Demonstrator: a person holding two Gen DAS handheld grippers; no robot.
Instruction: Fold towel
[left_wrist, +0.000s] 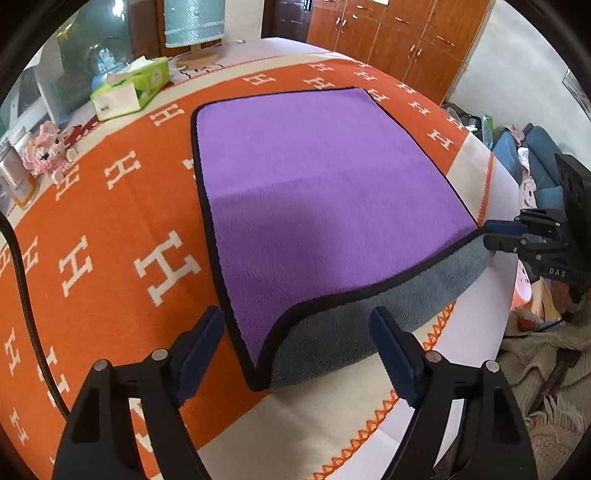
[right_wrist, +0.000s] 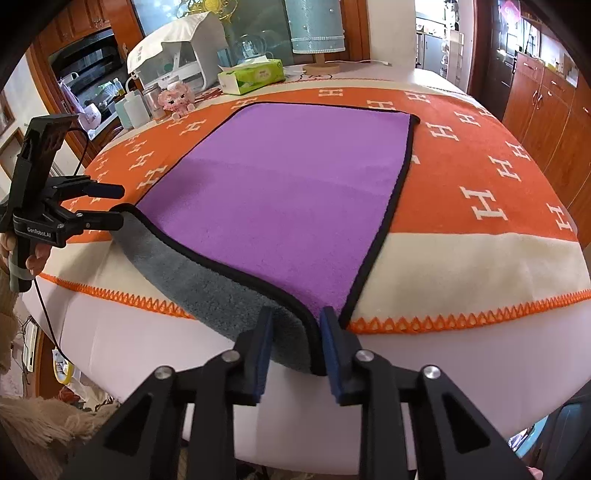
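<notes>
Fold towel: both grippers at the near edge. The towel (left_wrist: 314, 177) lies spread on an orange blanket (left_wrist: 110, 229) patterned with white H letters, which covers the surface; its far portion rests flat while its near edge is raised off the blanket, turning up the underside. The upper face is purple plush, the underside grey (left_wrist: 369, 321), and a black binding (left_wrist: 207, 206) runs along every edge shown.

The right gripper (right_wrist: 295, 347) stands at the near right corner with the corner between its jaws, which are narrowed about the cloth; whether the blue pads (right_wrist: 330, 343) press it firmly cannot be told, though the lifted, sagging edge suggests that this corner is held. The left gripper (left_wrist: 297, 354) has its jaws wide, straddling the near left corner without closing on it. In the right wrist view, one of its fingers appears to lie against or under that corner.

Taking the two near corners is judged to prepare a fold of the near edge over toward the far edge; a grip at both corners would keep the edge straight as it travels.

A green tissue box (left_wrist: 133, 88), a pink toy (left_wrist: 46, 151) and a lamp (right_wrist: 319, 33) stand well apart from the towel, beyond its far edge.
</notes>
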